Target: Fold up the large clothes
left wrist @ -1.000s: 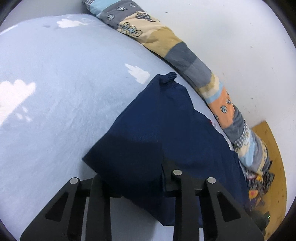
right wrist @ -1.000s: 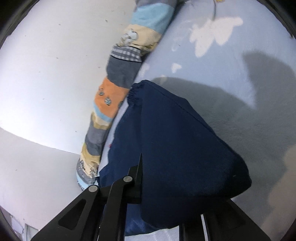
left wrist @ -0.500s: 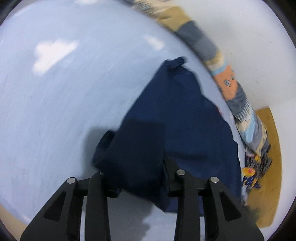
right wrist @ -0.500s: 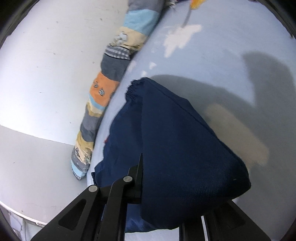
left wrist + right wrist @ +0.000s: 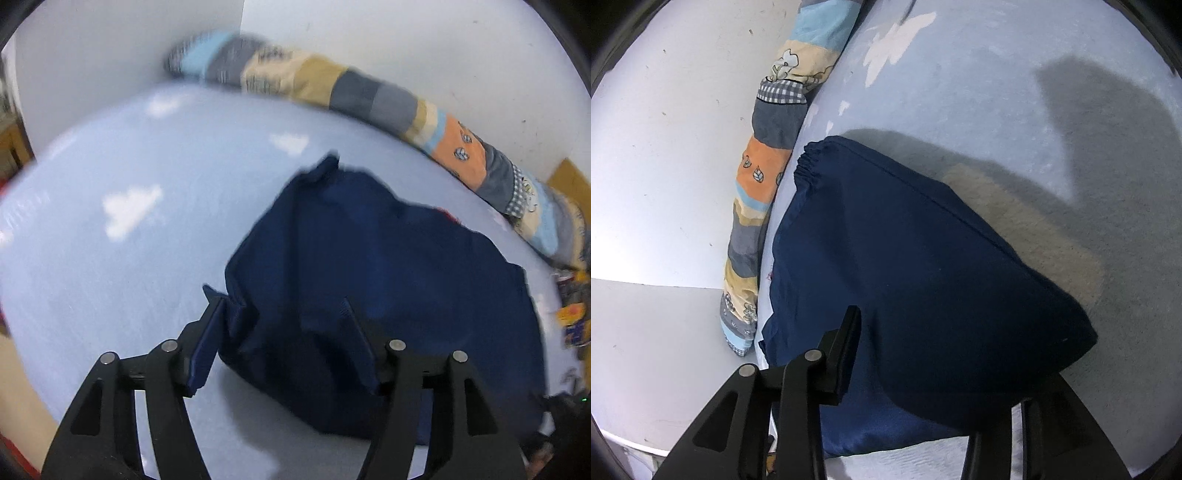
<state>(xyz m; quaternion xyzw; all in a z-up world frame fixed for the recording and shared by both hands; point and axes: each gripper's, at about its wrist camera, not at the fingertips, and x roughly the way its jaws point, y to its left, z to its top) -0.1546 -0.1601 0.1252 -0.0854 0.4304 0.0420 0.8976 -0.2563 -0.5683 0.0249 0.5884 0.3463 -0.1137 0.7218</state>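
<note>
A: Left wrist view first; why do the fingers of the left gripper stand so far apart?

B: They have just been opening; I judge a fold is being let go; the navy garment lies between the jaws, a flap of it resting against the left finger, and no pad visibly squeezes it.

A: And where does the cloth rest?

B: On the pale blue bed sheet, near the patchwork bolster that runs along the white wall; it lies as a rumpled dark heap with one gathered corner pointing away from the camera; the picture is blurred.

A: Right wrist view now?

B: The right gripper has been opening too; one finger stands clear beside the garment, the other is hidden under a bulging fold, so the cloth sits between parted jaws, draped rather than pinched.

A: How does the garment look here?

B: Doubled over, smooth on top, with a stitched seam crossing it and a ruched elastic edge at the far end, just beside the bolster; shadows fall across the sheet behind.
</note>
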